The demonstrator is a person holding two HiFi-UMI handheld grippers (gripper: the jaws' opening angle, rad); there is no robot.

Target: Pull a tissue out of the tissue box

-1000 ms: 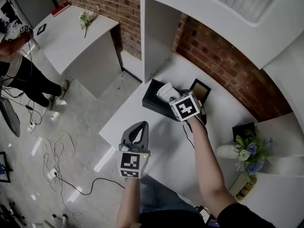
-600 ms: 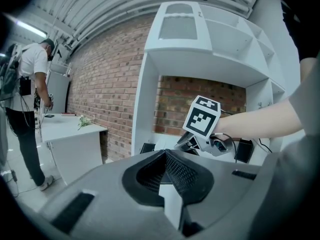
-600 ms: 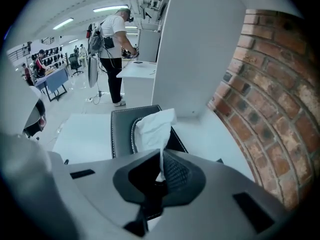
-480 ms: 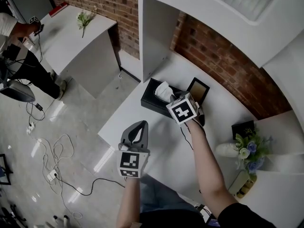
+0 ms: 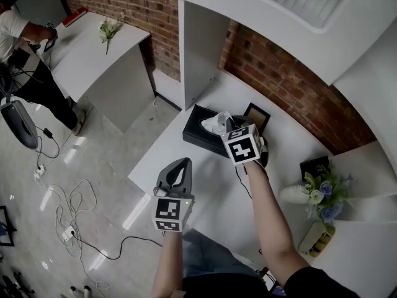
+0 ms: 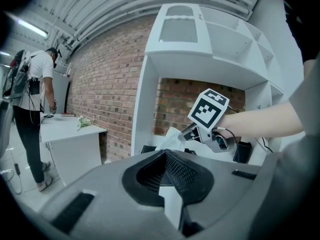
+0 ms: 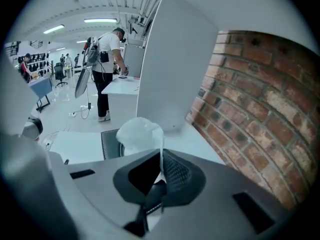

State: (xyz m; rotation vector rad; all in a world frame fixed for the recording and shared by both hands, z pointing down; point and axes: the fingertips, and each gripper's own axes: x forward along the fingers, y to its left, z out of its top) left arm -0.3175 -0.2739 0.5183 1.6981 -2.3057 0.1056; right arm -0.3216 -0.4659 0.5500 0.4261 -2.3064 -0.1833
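Note:
A black tissue box lies on the white counter beside the shelf's upright. A crumpled white tissue stands up out of its slot. My right gripper is shut on the tissue's upper edge, just above the box. In the right gripper view the tissue runs up from between the closed jaws of that gripper, with the box below it. My left gripper hovers shut and empty over the counter's near edge, well short of the box. Its own view shows its closed tips and the tissue.
A small framed picture leans behind the box. A black block and a vase of flowers stand at the right. The shelf upright rises to the left of the box. A person stands at a far table; cables lie on the floor.
My right gripper has closed on the tissue and risen, drawing it higher out of the box. The left gripper has stayed where it was. The person at the far table has moved.

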